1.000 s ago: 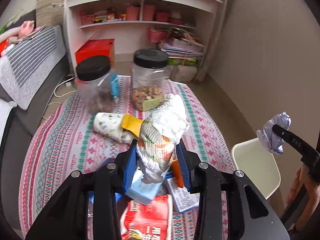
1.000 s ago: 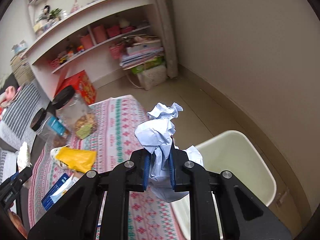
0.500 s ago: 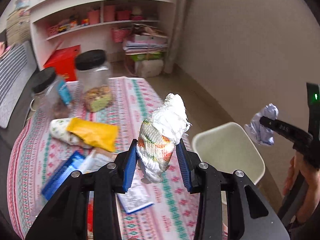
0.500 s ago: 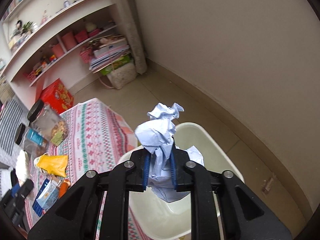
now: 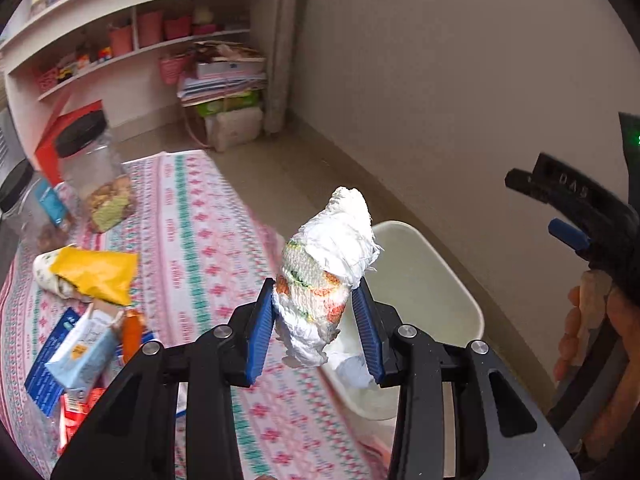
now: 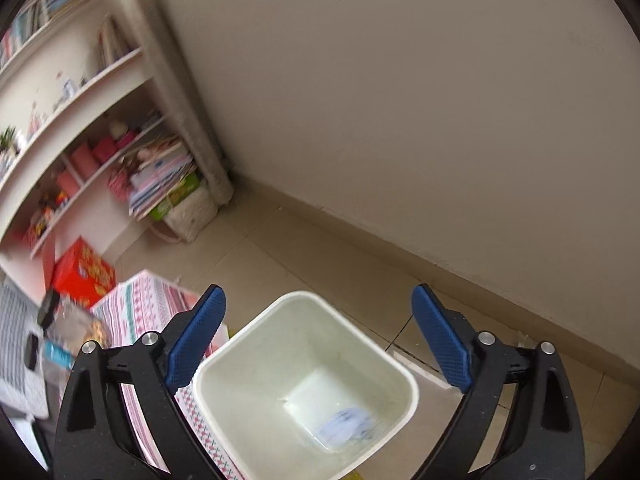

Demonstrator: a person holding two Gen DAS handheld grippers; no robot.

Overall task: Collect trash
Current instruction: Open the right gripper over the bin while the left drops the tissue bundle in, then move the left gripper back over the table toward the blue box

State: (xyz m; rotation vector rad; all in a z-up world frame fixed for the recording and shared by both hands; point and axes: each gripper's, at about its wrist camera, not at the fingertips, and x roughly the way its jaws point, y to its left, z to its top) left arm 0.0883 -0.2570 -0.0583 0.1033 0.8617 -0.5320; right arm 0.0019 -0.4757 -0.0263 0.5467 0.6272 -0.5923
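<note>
My left gripper [image 5: 316,332] is shut on a crumpled white tissue wad [image 5: 326,276] with orange and green print, held above the table's right edge beside the white trash bin [image 5: 452,276]. My right gripper [image 6: 318,336] is open and empty, straight above the bin [image 6: 224,364]. A crumpled blue-white paper ball [image 6: 346,426] lies blurred on the bin's bottom. The right gripper also shows in the left wrist view [image 5: 560,208], to the right of the bin.
The patterned tablecloth [image 5: 200,240] carries a yellow wrapper [image 5: 96,270], a paper cup [image 5: 50,276], a small carton [image 5: 80,354], a red packet [image 5: 76,412] and two black-lidded jars [image 5: 94,172]. Shelves [image 5: 160,40] and a wall [image 6: 400,120] stand behind.
My right gripper has opened over the bin and the paper ball has dropped into it. My left gripper has swung right with the tissue wad, closer to the bin.
</note>
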